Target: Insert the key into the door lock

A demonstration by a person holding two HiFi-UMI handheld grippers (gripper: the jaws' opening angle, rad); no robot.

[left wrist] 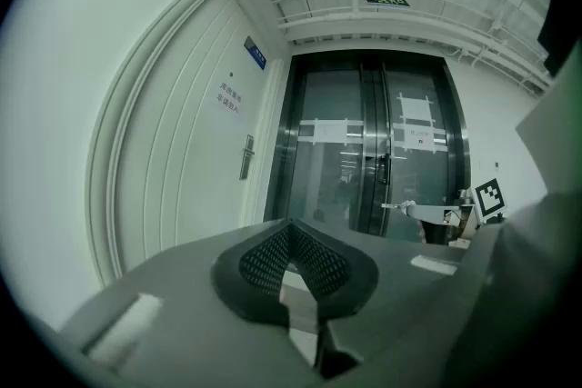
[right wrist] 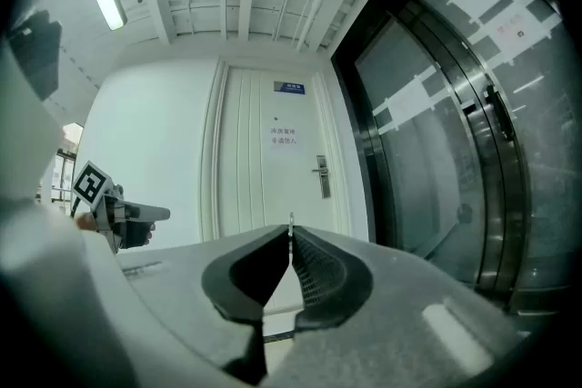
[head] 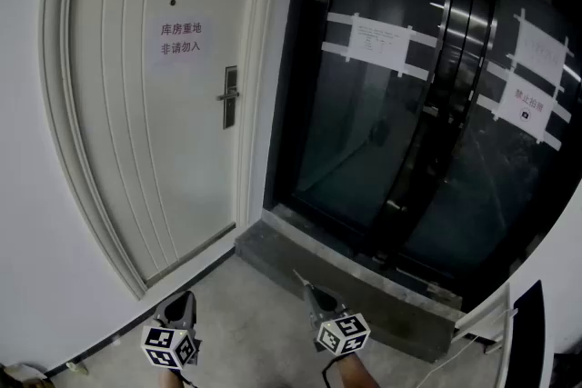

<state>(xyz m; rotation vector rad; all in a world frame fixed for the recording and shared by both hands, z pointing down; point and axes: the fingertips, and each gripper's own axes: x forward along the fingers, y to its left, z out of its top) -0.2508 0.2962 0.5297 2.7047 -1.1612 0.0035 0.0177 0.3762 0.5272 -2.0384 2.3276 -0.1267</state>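
Note:
The white door (head: 155, 123) carries a metal lock plate with a lever handle (head: 230, 97), also seen in the left gripper view (left wrist: 246, 157) and straight ahead in the right gripper view (right wrist: 322, 176). My right gripper (head: 306, 286) (right wrist: 290, 233) is shut on a small metal key (right wrist: 290, 221), whose thin tip (head: 299, 276) sticks out past the jaws. It is held level and well short of the door. My left gripper (head: 179, 297) (left wrist: 289, 227) hangs to its left, its jaws together with nothing between them.
Dark glass double doors (head: 427, 104) with taped paper notices stand right of the door, above a grey stone threshold (head: 364, 273). A paper sign (head: 180, 39) hangs on the door. A white wall (head: 27, 195) is at left, a white rail (head: 505, 323) at bottom right.

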